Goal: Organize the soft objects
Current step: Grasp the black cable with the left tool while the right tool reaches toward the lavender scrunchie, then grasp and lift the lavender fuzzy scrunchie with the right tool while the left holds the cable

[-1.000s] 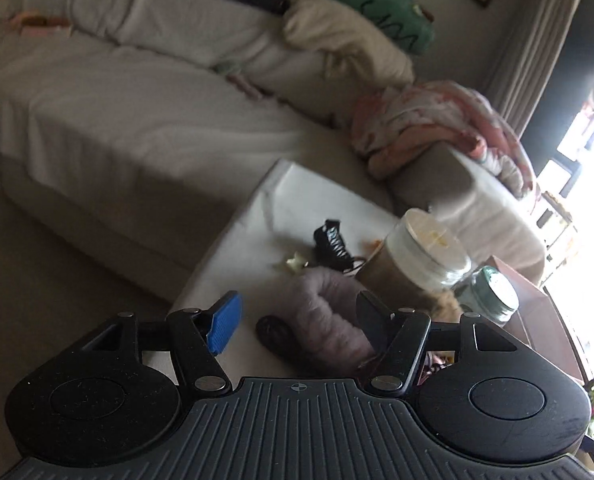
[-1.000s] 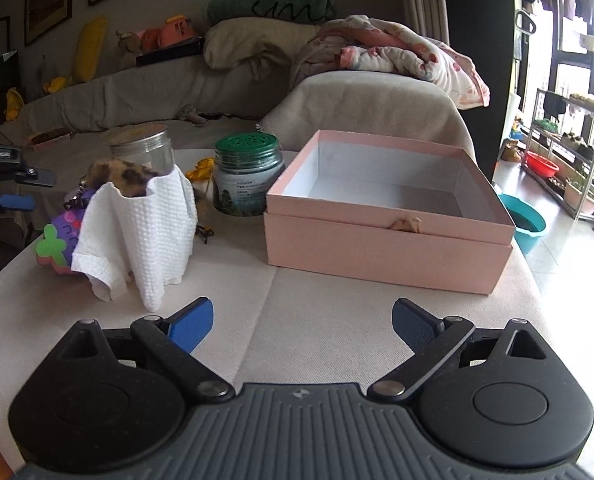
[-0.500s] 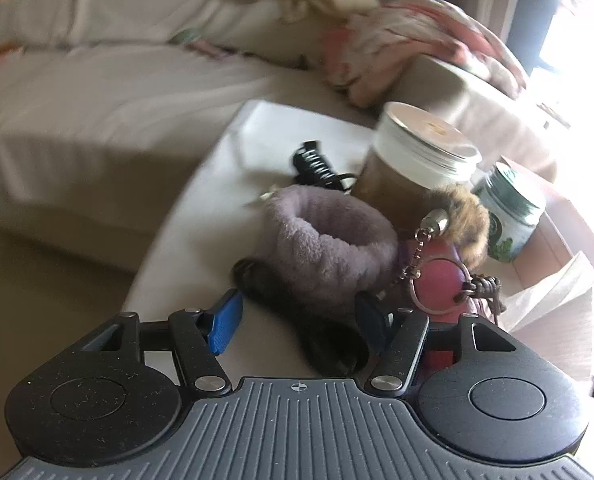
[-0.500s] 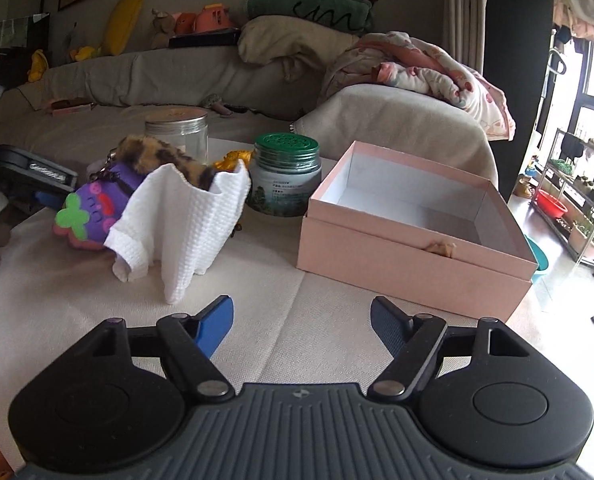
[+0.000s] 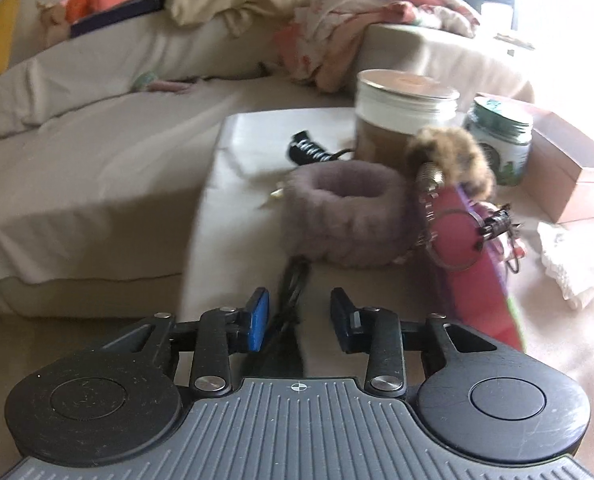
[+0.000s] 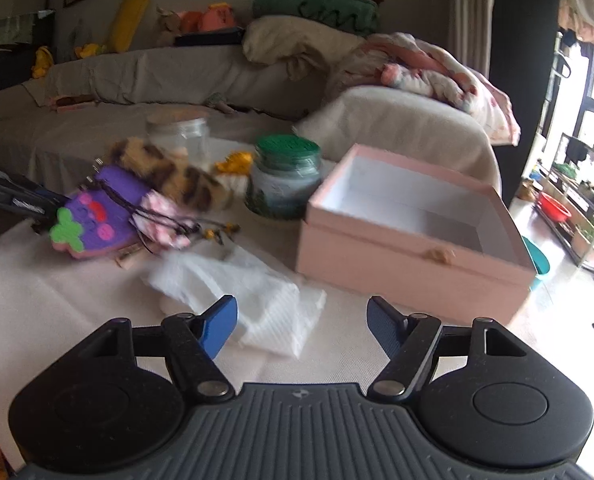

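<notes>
In the left wrist view my left gripper (image 5: 300, 318) is open, its jaws partly closed around a dark cord or strap (image 5: 291, 312) that leads to a fuzzy mauve band (image 5: 345, 216) just ahead. A furry leopard pompom (image 5: 453, 156) and a pink-purple plush keychain (image 5: 473, 264) lie to its right. In the right wrist view my right gripper (image 6: 301, 322) is open and empty above a flat white cloth (image 6: 257, 300). The purple plush (image 6: 101, 212) and the pompom (image 6: 173, 176) lie behind, and an open pink box (image 6: 413, 240) stands at the right.
A tall jar (image 5: 401, 120) and a green-lidded jar (image 6: 285, 176) stand on the cloth-covered table (image 6: 37, 300). A black cable (image 5: 309, 150) lies behind the band. A grey sofa (image 5: 97, 152) with pillows and a blanket (image 6: 429, 72) is beyond the table. A rack (image 6: 577, 208) is far right.
The white cloth that stood draped upright now lies flat in front of my right gripper. My left gripper has narrowed its jaws around the dark cord and pulled back a little.
</notes>
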The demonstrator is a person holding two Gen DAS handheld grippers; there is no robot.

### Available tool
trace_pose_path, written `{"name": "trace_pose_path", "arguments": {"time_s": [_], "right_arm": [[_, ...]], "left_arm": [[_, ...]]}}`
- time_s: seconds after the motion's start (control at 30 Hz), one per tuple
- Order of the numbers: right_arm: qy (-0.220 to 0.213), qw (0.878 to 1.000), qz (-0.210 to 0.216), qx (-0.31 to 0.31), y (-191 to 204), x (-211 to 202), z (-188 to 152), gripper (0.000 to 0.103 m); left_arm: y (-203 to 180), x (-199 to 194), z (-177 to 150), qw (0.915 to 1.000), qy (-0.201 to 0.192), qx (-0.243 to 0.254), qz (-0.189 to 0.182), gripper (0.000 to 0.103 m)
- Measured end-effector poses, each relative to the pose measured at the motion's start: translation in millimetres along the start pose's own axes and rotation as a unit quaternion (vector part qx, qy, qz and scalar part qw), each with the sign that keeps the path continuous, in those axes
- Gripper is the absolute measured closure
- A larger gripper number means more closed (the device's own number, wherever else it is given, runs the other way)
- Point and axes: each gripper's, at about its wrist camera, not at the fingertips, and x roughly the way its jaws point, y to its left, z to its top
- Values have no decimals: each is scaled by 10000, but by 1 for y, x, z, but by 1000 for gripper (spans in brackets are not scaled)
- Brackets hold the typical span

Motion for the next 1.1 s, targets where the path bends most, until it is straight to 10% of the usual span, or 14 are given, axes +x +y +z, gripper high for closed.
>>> {"name": "trace_pose_path", "arguments": {"time_s": [0.1,0.17,0.4,0.63,0.77,0.97,1.1], "right_arm": [[-162,9992,253,-250,14,-4,29,37],[-162,9971,488,-558,30,-1,55,59],[489,9683,1823,-1639,126,57,148,60],[1665,9454,1502,-2367,221,153,175,60],[2145,9347,1233,-2554,240,182,166,92],[1488,9546,2033,-1591,188,132,210,93],[511,9755,1831,-1106,123,80,237,93]], "left_arm": [[-4,-3,1,9999,5,151,-48,83],[0,-8,-2,9998,-29,57,-175,86],[25,-32,-24,9974,-276,-516,-427,87],[56,-38,-35,9903,-249,-1113,-789,87],[71,-36,-35,9862,-253,-1378,-886,88],[90,-33,-17,9772,-387,-1751,-1137,90],[84,-36,-1,9820,-302,-1567,-1012,90]]}}
